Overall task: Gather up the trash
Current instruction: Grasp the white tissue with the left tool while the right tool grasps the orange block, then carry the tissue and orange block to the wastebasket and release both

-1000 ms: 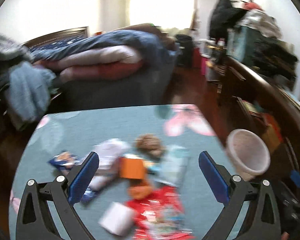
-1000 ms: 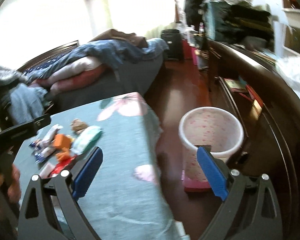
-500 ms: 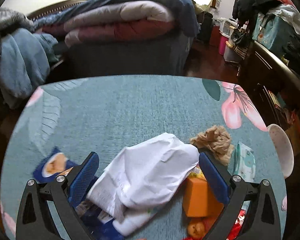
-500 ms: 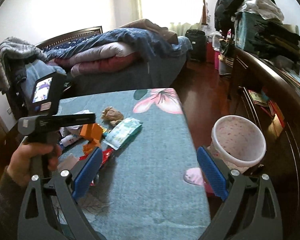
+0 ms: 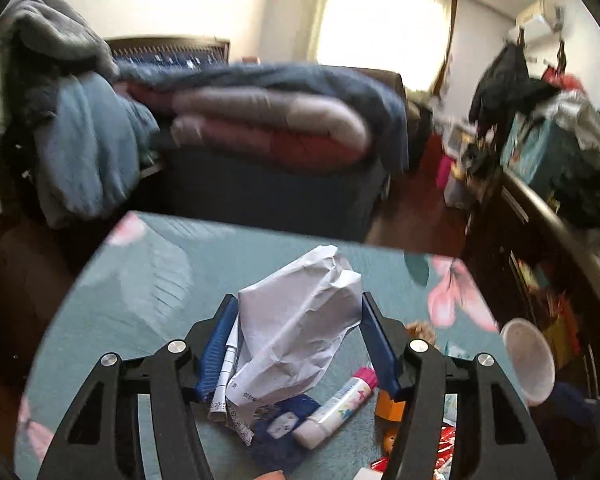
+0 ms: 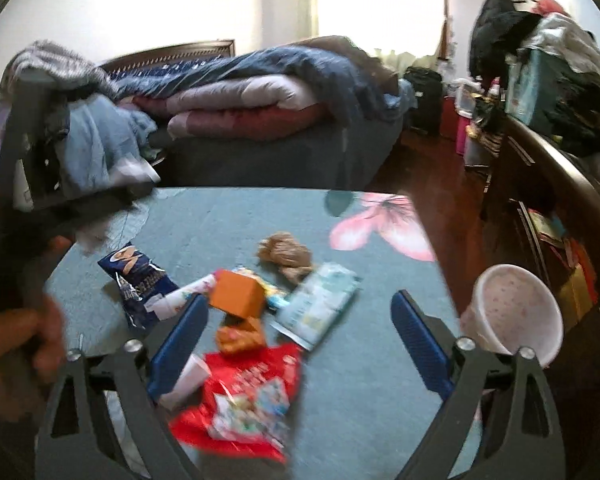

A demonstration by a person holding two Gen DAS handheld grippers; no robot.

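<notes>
Our left gripper (image 5: 298,344) is closing its fingers on the crumpled white paper (image 5: 296,320), lifted above the bench (image 5: 148,280). We should press firmly before carrying it to the bin (image 6: 512,312). Our right gripper (image 6: 296,344) hangs wide and closing slightly, empty, over the remaining wrappers.

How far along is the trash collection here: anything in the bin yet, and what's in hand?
Done: nothing visibly; what shows of the pink bin looks empty. In hand: the left gripper is closing, crumpled white paper between its fingers, raised off the table. The right gripper hovers over the pile, closing slightly, nothing between its fingers. Left: blue snack bag, orange box, red wrapper, brown wad, wipes pack.
</notes>
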